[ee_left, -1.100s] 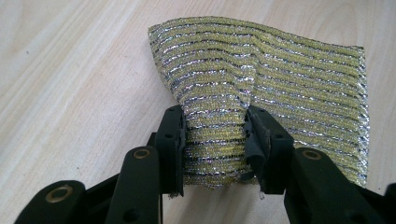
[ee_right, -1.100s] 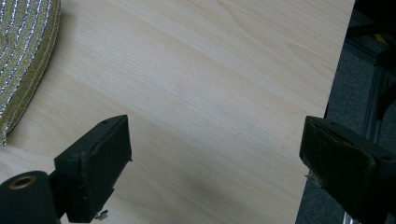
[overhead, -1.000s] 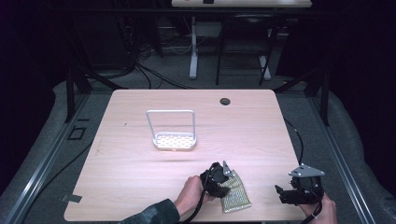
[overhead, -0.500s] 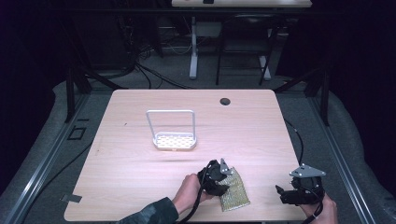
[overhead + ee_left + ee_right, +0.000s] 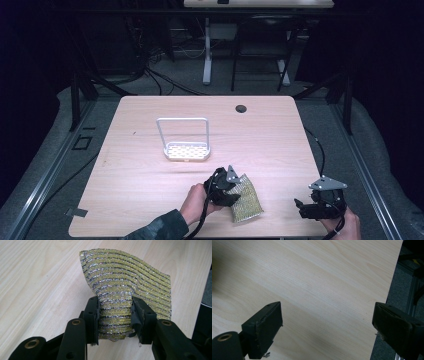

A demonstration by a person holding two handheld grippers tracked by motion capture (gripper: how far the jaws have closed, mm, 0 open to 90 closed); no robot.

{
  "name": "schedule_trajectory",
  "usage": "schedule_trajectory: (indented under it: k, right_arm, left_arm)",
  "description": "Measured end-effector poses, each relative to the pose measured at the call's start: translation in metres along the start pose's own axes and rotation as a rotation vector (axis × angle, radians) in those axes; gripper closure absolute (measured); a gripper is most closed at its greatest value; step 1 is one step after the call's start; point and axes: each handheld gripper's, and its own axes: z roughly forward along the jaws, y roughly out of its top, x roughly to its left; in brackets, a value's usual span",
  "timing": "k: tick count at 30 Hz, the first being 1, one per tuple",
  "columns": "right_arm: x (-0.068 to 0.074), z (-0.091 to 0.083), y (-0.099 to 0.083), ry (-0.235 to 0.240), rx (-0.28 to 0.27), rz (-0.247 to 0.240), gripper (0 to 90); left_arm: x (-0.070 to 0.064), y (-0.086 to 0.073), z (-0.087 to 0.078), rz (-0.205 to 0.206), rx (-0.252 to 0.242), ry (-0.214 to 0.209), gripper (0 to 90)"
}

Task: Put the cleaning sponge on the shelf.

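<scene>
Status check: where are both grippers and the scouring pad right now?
Left gripper shut on the gold-and-silver mesh scouring pad, near table edge. Right gripper open over bare wood. White wire-handled rack well clear, mid-table.

Your left gripper point(image 5: 231, 192) is clamped on the scouring pad point(image 5: 246, 203): a flat rectangular pad of woven mesh, yellow-gold with silver and dark horizontal stripes, glittery. In the left gripper view the pad point(image 5: 130, 282) is pinched at its near edge between the two black jaws, the weave bunched and narrowed there, fanning out wide beyond. Its far edge curls slightly. In the high view it sits at the table's near edge, right of centre, tilted diagonally.
</scene>
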Motion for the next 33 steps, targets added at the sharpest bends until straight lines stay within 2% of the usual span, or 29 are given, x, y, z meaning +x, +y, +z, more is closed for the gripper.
schedule_trajectory:
  k: [5, 8, 12, 23, 33]
  right_arm:
    - [0.001, 0.002, 0.002, 0.003, 0.008, -0.008, 8.6]
    - [0.002, 0.004, 0.005, 0.004, 0.003, -0.011, 8.6]
    - [0.003, 0.007, 0.008, 0.007, 0.005, -0.027, 8.7]
    - [0.006, 0.013, 0.016, 0.022, 0.003, -0.051, 8.8]
    - [0.008, 0.018, 0.022, 0.036, 0.003, -0.061, 9.1]
  left_arm:
    - [0.008, -0.004, -0.014, -0.025, -0.026, 0.021, 61.0]
    - [0.014, -0.009, -0.024, -0.055, -0.052, 0.034, 61.0]
    - [0.020, -0.013, -0.032, -0.070, -0.059, 0.047, 61.1]
    - [0.032, -0.027, -0.050, -0.113, -0.079, 0.090, 61.1]
    - [0.043, -0.039, -0.060, -0.151, -0.092, 0.129, 61.1]
